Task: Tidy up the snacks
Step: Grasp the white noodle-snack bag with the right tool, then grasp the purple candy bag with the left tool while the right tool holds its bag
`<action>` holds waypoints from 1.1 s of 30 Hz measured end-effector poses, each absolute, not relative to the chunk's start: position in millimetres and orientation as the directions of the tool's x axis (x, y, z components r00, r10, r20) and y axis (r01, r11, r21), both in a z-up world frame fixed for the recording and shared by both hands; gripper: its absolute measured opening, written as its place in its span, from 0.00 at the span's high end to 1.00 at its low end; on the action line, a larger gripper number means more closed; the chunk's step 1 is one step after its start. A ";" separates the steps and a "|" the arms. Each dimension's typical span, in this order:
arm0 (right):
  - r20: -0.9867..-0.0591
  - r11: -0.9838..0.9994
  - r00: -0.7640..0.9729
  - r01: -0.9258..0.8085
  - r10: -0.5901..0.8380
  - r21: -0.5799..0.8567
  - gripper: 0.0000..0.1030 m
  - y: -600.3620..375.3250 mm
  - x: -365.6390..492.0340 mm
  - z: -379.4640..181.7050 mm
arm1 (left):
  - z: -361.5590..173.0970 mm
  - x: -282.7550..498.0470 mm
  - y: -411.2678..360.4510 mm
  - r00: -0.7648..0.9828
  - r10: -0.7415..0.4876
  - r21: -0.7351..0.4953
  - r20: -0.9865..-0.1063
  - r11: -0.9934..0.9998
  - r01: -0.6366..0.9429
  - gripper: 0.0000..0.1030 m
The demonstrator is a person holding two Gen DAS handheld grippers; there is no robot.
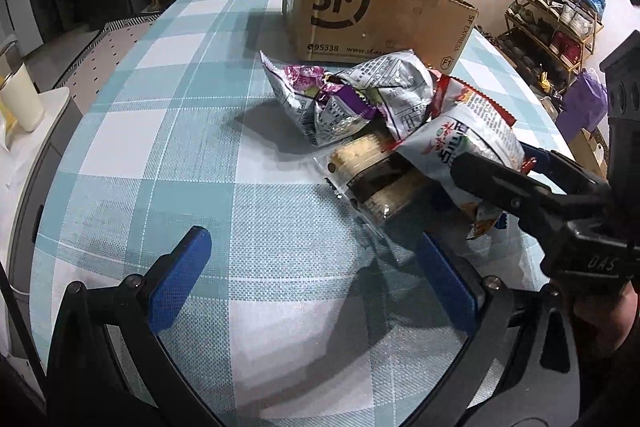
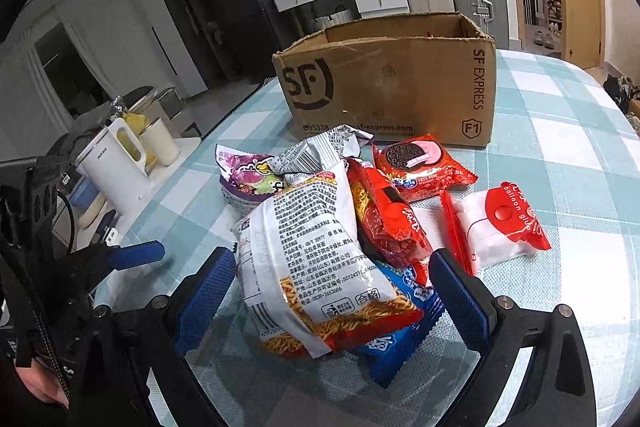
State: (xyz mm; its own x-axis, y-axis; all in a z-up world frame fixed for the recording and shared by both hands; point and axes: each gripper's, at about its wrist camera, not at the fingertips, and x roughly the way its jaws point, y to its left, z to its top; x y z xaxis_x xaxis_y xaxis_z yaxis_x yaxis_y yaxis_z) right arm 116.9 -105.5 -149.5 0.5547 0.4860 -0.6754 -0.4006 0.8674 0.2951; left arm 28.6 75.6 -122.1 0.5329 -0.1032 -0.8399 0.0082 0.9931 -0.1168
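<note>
We see right gripper (image 2: 332, 291) jaws wide, straddling noodle snack bag (image 2: 316, 267) atop pile on table (image 2: 560, 147); bag's long axis along jaws. Left gripper (image 1: 316, 283) jaws wide, empty, farther off. Box (image 2: 392, 87) behind.
</note>
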 end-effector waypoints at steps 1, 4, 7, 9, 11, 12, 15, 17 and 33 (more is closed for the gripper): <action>-0.676 0.866 0.552 -0.400 0.488 0.299 0.07 -105.5 118.2 -150.3 | -123.0 28.6 76.2 0.529 -0.102 -0.116 -0.842 0.993 0.006 0.01; -0.677 0.856 0.534 -0.406 0.506 0.320 0.16 -105.2 121.5 -153.9 | -125.1 31.1 77.7 0.526 -0.102 -0.118 -0.844 0.993 0.004 0.01; -0.679 0.858 0.536 -0.406 0.502 0.314 0.25 -105.4 122.7 -156.3 | -125.7 33.0 78.6 0.525 -0.106 -0.121 -0.845 0.993 0.005 0.01; -0.674 0.853 0.534 -0.413 0.510 0.317 0.31 -106.1 120.5 -156.8 | -126.0 33.5 79.1 0.523 -0.106 -0.121 -0.846 0.993 0.005 0.01; -0.672 0.844 0.523 -0.421 0.524 0.332 0.35 -107.6 119.7 -157.3 | -126.2 33.6 79.8 0.522 -0.105 -0.122 -0.846 0.993 0.001 0.01; -0.667 0.839 0.520 -0.424 0.533 0.340 0.42 -109.0 118.6 -156.5 | -126.4 33.9 80.1 0.522 -0.104 -0.123 -0.847 0.992 -0.001 0.01; -0.644 0.825 0.523 -0.432 0.558 0.364 0.49 -113.6 114.9 -154.9 | -126.4 34.0 81.2 0.518 -0.105 -0.125 -0.849 0.992 -0.004 0.01; -0.646 0.824 0.517 -0.423 0.562 0.377 0.49 -115.9 115.4 -156.5 | -125.7 33.6 81.0 0.516 -0.109 -0.127 -0.850 0.992 -0.001 0.01; -0.569 0.797 0.558 -0.416 0.604 0.438 0.50 -142.4 94.7 -134.2 | -126.8 38.2 81.3 0.493 -0.136 -0.154 -0.859 0.988 0.003 0.01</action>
State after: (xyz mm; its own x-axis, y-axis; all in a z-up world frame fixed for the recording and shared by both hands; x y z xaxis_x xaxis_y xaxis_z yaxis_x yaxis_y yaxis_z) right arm 94.7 -142.4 -134.2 0.5583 0.6042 -0.5686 -0.4164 0.7968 0.4379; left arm 38.2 81.3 -126.8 0.4935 -0.1356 -0.8591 0.0026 0.9880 -0.1544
